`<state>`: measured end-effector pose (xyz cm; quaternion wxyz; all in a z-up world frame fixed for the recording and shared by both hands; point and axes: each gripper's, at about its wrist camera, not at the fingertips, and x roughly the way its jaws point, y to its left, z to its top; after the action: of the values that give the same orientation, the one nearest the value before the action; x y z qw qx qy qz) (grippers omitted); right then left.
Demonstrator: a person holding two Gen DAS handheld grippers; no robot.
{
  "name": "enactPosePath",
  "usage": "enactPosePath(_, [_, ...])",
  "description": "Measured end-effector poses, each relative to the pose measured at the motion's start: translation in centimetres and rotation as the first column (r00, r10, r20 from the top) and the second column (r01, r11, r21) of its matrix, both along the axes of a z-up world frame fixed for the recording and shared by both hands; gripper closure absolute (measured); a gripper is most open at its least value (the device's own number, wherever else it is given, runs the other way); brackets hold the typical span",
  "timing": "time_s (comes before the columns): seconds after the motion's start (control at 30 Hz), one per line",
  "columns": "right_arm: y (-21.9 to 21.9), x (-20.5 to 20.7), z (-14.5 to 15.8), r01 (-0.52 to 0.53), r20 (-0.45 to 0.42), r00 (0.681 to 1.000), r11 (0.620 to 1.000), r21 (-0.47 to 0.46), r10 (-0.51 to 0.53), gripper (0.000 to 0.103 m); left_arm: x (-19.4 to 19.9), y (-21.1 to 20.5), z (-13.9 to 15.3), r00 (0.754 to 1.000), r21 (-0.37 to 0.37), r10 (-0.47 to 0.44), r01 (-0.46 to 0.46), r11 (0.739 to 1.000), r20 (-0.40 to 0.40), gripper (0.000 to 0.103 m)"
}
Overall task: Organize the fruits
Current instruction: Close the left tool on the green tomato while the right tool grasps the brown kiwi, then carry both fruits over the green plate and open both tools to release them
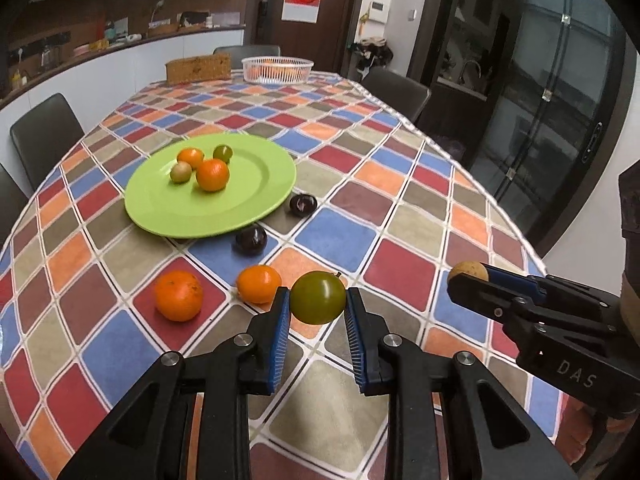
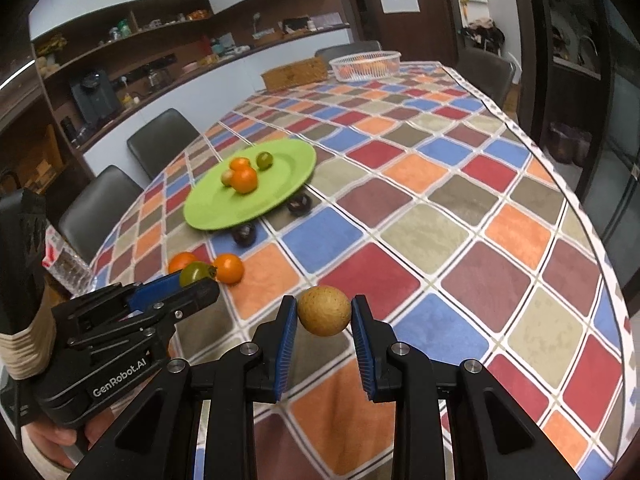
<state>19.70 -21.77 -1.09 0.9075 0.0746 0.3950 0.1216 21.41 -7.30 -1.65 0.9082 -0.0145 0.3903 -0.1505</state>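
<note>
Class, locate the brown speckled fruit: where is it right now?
The brown speckled fruit is clamped between the right gripper fingers, low and central in the right wrist view, above the checked tablecloth, right of the left gripper.

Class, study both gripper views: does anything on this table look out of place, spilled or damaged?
Nothing looks spilled or damaged. Out of place: two dark plums and two oranges lie loose on the tablecloth beside the green plate, which already holds four fruits.
</note>
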Motion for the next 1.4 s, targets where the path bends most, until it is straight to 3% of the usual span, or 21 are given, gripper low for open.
enactPosePath(0.37, [2.8, -0.6, 3.3, -0.053, 0.079, 0.995, 0.998, -0.017, 0.054, 0.074, -1.5, 2.7, 3.3, 0.996, -0.022, 0.016, -0.014, 1.0, 0.091, 0.076])
enactPosePath(0.8, [7.0, 2.9, 6.9, -0.126, 0.164, 0.978, 0.991, -0.034, 0.13, 0.074, 0.6, 6.3, 6.2, 0.983, 0.007, 0.045, -0.047, 0.999, 0.18, 0.076])
enactPosePath(1.07, [8.7, 7.4, 7.2, -0.15, 0.133, 0.979, 0.988, -0.044, 0.154, 0.074, 3.7, 7.9, 7.0, 0.98, 0.045, 0.05, -0.06, 0.997, 0.191, 0.076])
enactPosePath(1.4, [11.2, 13.5, 5.1, -0.208, 0.009, 0.978, 0.971, -0.115, 0.21, 0.074, 9.3, 10.0, 5.4, 0.992, 0.041, 0.042, -0.047, 0.998, 0.118, 0.076])
